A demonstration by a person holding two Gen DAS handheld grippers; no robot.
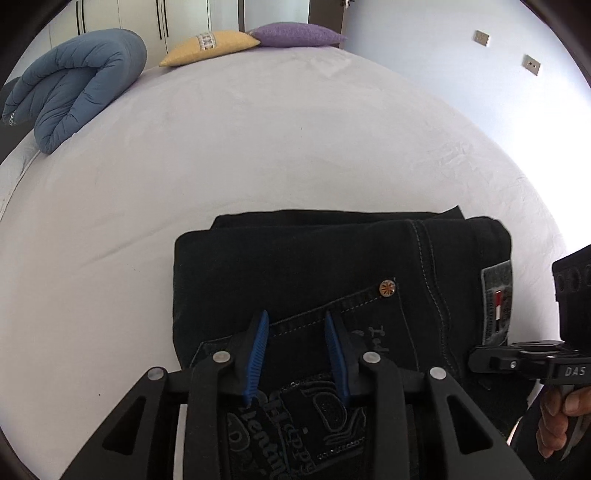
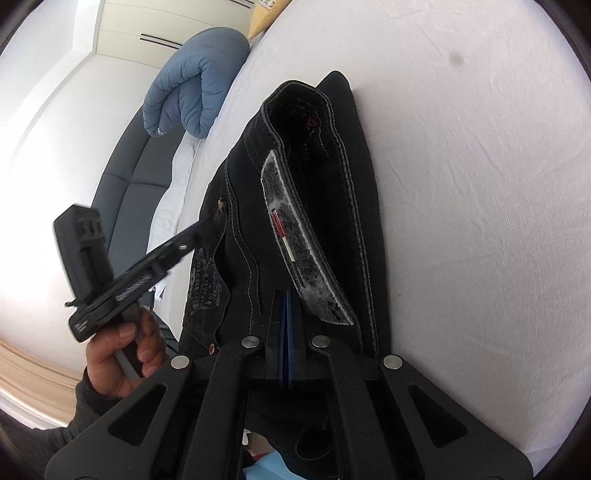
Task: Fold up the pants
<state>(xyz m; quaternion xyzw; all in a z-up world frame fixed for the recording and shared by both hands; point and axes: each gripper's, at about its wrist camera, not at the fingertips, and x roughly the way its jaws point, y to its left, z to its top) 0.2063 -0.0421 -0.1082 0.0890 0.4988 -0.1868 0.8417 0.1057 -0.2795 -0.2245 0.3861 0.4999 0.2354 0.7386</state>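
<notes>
Black jeans (image 1: 314,266) lie folded into a compact stack near the front edge of the bed, back pocket with embroidery and a rivet on top, waistband label at the right. My left gripper (image 1: 295,325) is open, its blue pads apart just above the pocket. My right gripper (image 2: 287,295) has its blue pads pressed together with no cloth showing between them, at the waistband end of the jeans (image 2: 295,184). It shows side-on in the left wrist view (image 1: 476,360), and the left one shows in the right wrist view (image 2: 218,221).
The white bed sheet (image 1: 258,147) spreads beyond the jeans. A rolled blue duvet (image 1: 74,88) lies at the far left. A yellow cushion (image 1: 210,46) and a purple cushion (image 1: 295,35) sit at the head. A dark sofa (image 2: 129,206) stands beside the bed.
</notes>
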